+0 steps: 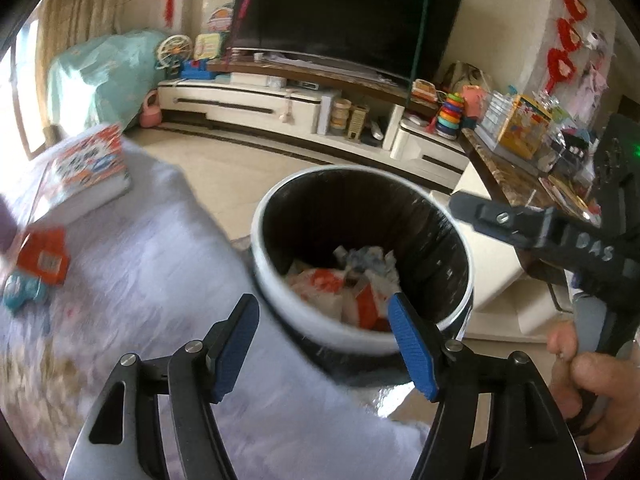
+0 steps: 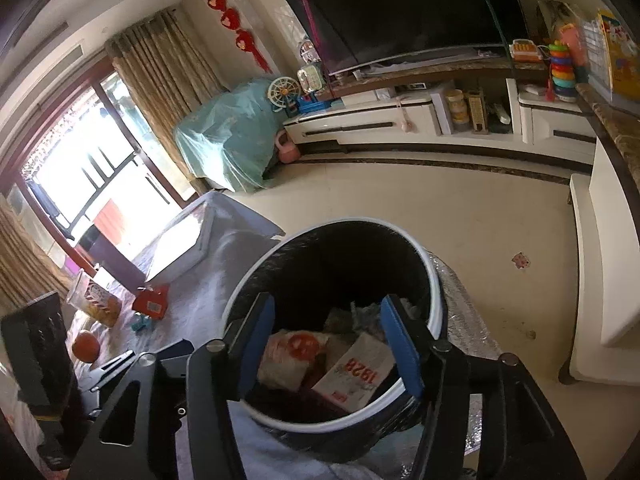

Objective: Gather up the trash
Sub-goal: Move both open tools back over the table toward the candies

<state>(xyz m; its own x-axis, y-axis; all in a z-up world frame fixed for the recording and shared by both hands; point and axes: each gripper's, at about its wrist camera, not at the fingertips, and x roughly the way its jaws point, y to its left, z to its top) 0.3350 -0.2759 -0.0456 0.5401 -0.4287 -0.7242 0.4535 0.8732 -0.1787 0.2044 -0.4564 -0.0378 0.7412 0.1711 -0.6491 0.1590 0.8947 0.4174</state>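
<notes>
both tools gape (empty) over the bin

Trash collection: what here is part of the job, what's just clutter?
Job:
- trash bin, black liner, wrappers and a white carton inside
- left gripper, open, empty
- right gripper, open, empty, over the bin

Possibly next:
- red packet
- snack cup

Lying about:
- orange
- TV
- ring-stack toy
- pink kettlebell

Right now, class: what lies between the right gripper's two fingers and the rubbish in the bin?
Nothing: in the right wrist view the right gripper stands open above the bin, with only air down to the white packet.
</notes>
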